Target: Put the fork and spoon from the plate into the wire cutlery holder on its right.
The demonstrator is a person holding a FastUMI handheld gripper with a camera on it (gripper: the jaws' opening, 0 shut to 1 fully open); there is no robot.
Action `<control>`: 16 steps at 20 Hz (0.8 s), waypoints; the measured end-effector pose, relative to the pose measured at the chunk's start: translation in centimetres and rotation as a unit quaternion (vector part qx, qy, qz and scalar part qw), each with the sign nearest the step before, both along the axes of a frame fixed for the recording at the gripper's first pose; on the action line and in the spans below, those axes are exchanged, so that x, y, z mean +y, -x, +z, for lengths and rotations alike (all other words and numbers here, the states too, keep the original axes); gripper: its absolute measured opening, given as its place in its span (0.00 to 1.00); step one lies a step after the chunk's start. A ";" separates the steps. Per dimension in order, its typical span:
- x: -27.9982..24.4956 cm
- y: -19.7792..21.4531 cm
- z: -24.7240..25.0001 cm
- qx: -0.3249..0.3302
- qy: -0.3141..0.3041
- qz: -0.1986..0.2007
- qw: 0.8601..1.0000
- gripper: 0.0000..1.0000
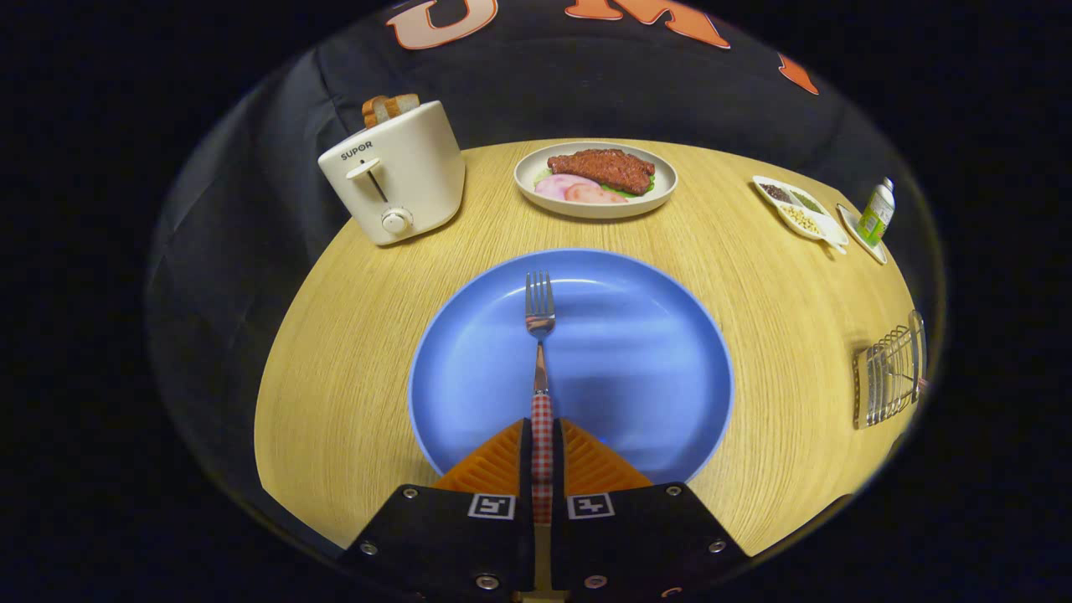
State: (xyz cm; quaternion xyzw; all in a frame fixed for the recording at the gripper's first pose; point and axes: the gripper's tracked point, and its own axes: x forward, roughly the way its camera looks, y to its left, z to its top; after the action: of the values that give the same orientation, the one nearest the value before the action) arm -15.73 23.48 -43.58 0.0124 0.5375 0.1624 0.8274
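**Fork gripped, ready to carry to the holder**

The gripper [543,444] has its fingers closed tight on the checked handle of the fork [540,335], whose tines point out over the middle of the blue plate [653,368]. No spoon lies on the plate. The grasp looks done; transport seems next. That calls for lifting the fork off the plate and swinging right to the wire cutlery holder [889,377], well right of the plate near the worktop [352,352] edge.

Tool [543,456] level and pointing forward, both fingers [501,465] closed tight on the fork handle [543,444]
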 end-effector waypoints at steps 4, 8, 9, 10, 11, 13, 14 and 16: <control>-2.0 -0.8 1.7 -0.025 0.004 0.010 1.000 0.08; -5.7 -1.8 4.3 -0.052 0.012 0.010 0.999 0.08; -6.8 -2.1 5.0 -0.057 0.013 0.005 0.998 0.08; -8.3 -2.3 5.5 -0.062 0.014 -0.001 0.998 0.08; -9.7 -2.7 6.2 -0.066 0.016 -0.010 0.998 0.08; -12.8 -3.2 7.4 -0.073 0.022 -0.031 0.997 0.08; -14.4 -3.4 7.9 -0.073 0.026 -0.041 0.996 0.08; -17.7 -3.7 8.5 -0.073 0.034 -0.065 0.995 0.08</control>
State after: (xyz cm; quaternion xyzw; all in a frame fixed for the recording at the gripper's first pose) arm -12.07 5.79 -35.06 0.0069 0.4786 0.0907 0.8733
